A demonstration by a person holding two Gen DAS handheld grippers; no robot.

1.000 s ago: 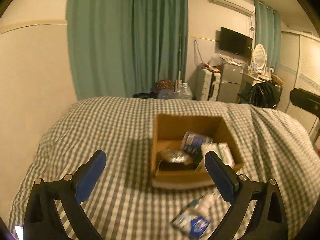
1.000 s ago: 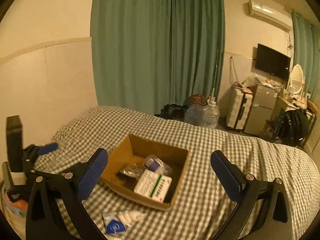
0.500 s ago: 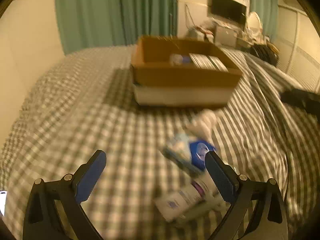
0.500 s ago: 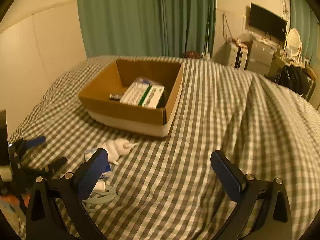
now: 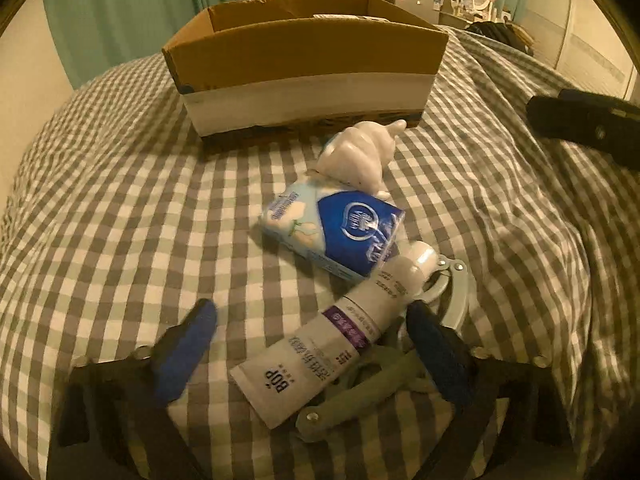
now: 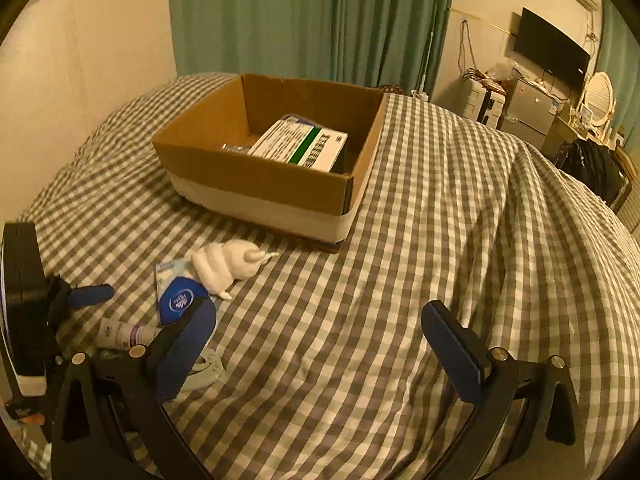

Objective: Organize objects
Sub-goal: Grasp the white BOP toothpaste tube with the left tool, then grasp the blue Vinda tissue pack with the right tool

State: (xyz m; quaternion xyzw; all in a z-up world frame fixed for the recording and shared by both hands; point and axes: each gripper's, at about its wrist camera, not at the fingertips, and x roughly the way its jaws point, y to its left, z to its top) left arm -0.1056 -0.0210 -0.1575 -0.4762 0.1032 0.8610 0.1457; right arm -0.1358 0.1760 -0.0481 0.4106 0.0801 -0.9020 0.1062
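Note:
On the checked bedspread, a white tube (image 5: 340, 336) lies between the fingers of my open left gripper (image 5: 310, 314) without being gripped. Just beyond the tube sit a blue tissue pack (image 5: 344, 224) and a white soft toy (image 5: 360, 152). A grey-green hand tool (image 5: 360, 396) and a metal clamp ring (image 5: 456, 292) lie under the tube's right side. The cardboard box (image 5: 304, 52) stands behind them. My right gripper (image 6: 318, 312) hovers open over bare bedspread, to the right of the toy (image 6: 228, 266) and the pack (image 6: 178, 298). The box (image 6: 256, 176) holds a green-and-white carton (image 6: 304, 146).
The bed (image 6: 460, 240) bulges in folds to the right. Green curtains (image 6: 312, 16) hang behind it, and a wall runs along the left. A fridge, a suitcase, a TV (image 6: 550, 46) and a black bag stand at the far right. My right gripper's body (image 5: 588, 128) shows in the left wrist view.
My left gripper has dropped low and moved in over the loose items, so the tube now lies between its fingers. The right gripper has also come down closer to the bed.

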